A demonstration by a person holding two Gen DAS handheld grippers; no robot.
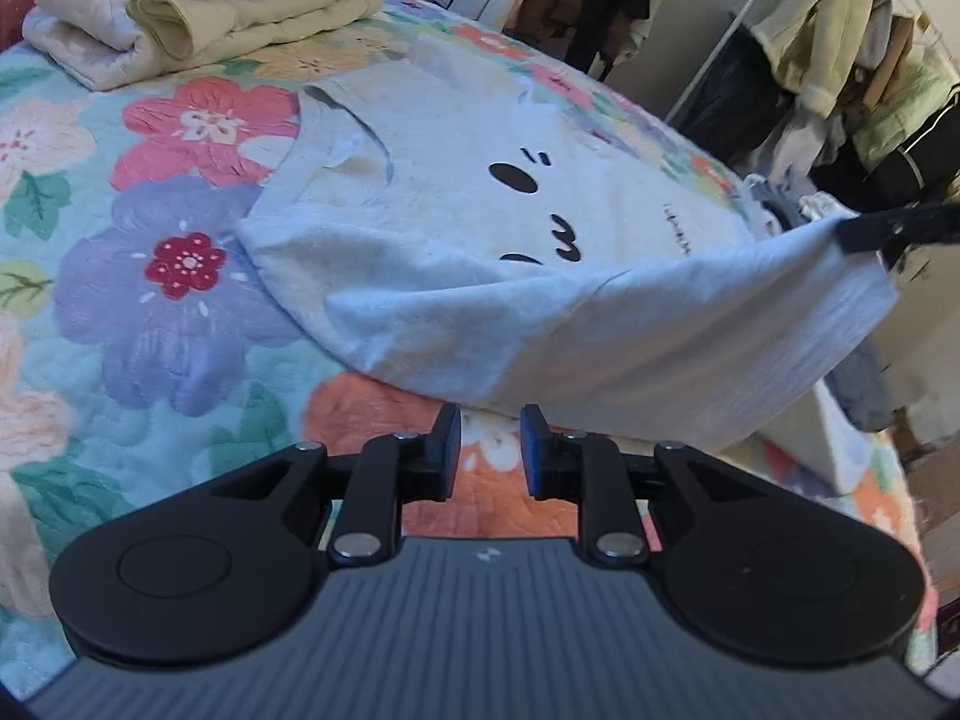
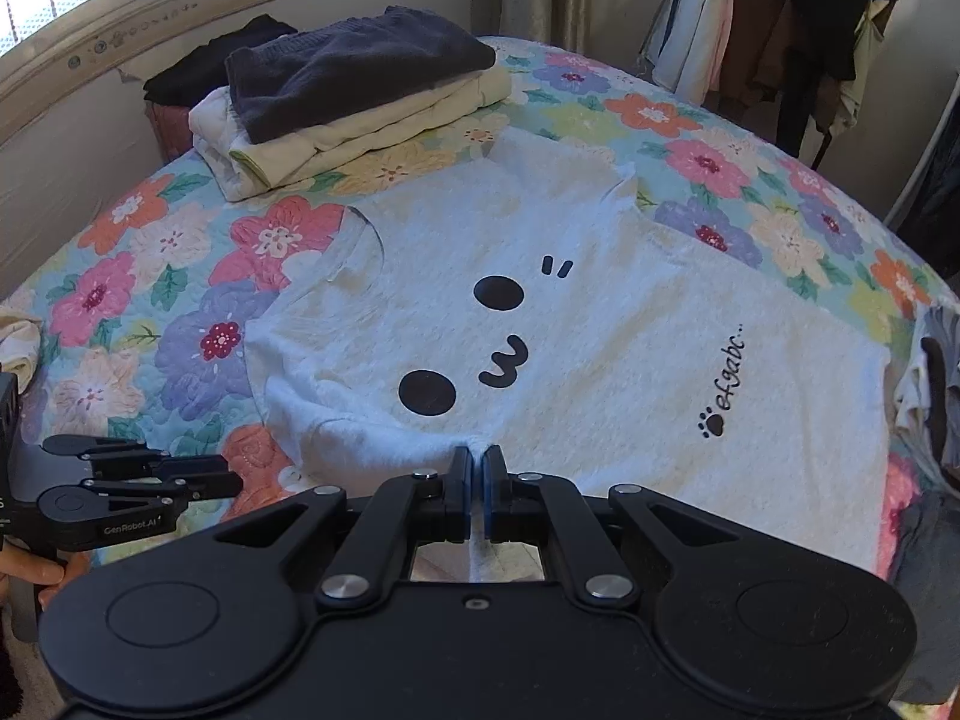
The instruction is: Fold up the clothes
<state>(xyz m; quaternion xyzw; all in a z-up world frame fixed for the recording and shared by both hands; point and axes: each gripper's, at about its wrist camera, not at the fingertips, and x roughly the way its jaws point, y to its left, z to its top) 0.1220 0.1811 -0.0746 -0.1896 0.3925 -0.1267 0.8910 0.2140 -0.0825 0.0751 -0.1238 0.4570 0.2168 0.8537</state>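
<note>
On floral quilt [image 2: 180, 276]: t-shirt [image 2: 600, 324] edge pinched in closed right tool [image 2: 478, 462]; left tool [image 1: 491, 438] slightly apart, empty, just before it.

Printed in black script on the white T-shirt [image 2: 600, 324], near its hem: "efgabc...", with a small black paw-print sign just beside the first letter. Same line seen in the left wrist view on the T-shirt [image 1: 456, 222], too small and blurred there to read. Also on the shirt front, a cartoon face sign: two black ovals, a "w"-like mouth, two short dashes. On a white label on the left hand-held gripper [image 2: 237, 483], seen from the right wrist view: "GenRobot.AI". Small pale logo mark on the grey ribbed housing in the left wrist view, not legible.
</note>
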